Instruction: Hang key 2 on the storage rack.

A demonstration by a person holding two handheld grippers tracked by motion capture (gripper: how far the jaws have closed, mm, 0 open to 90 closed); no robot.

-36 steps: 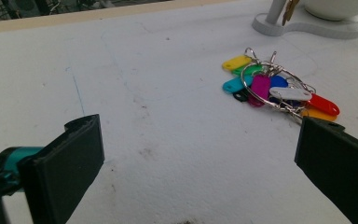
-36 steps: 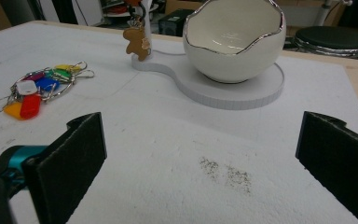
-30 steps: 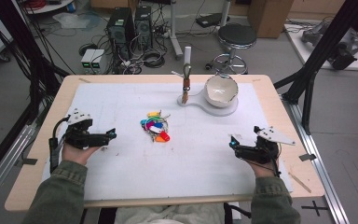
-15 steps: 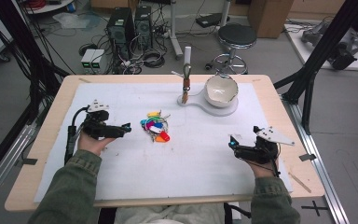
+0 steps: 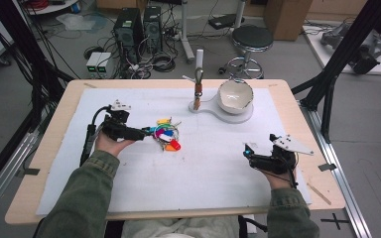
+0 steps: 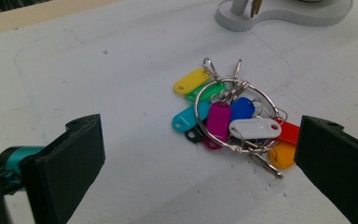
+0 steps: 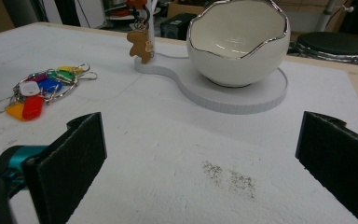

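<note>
A person at the bench [image 5: 54, 148] holds the left hand-held gripper [image 5: 146, 133] right up against a bunch of keys [image 5: 166, 137] lying on the white mat [image 5: 203, 163], left of the bench's middle. In the left gripper view the two black jaws stand wide apart with nothing between them but bare mat; the bunch of keys [image 6: 233, 119] lies just beyond them, closer to the jaw at the right of that view. It is a large metal ring [image 6: 235, 116] carrying coloured plastic tags: yellow, green, teal, magenta, blue, white, red and orange. Whether a jaw tip already touches a tag is hard to tell from above.

The right hand-held gripper [image 5: 248, 152] rests near the mat's right edge, well apart from the keys, its jaws also spread wide and holding nothing. Beyond it, at the back of the bench, a white bowl [image 7: 237, 39] with a silvery rim sits on a flat white stand [image 7: 242, 95], beside an upright post [image 5: 198, 79] from which a small brown figure [image 7: 141, 44] hangs.
</note>
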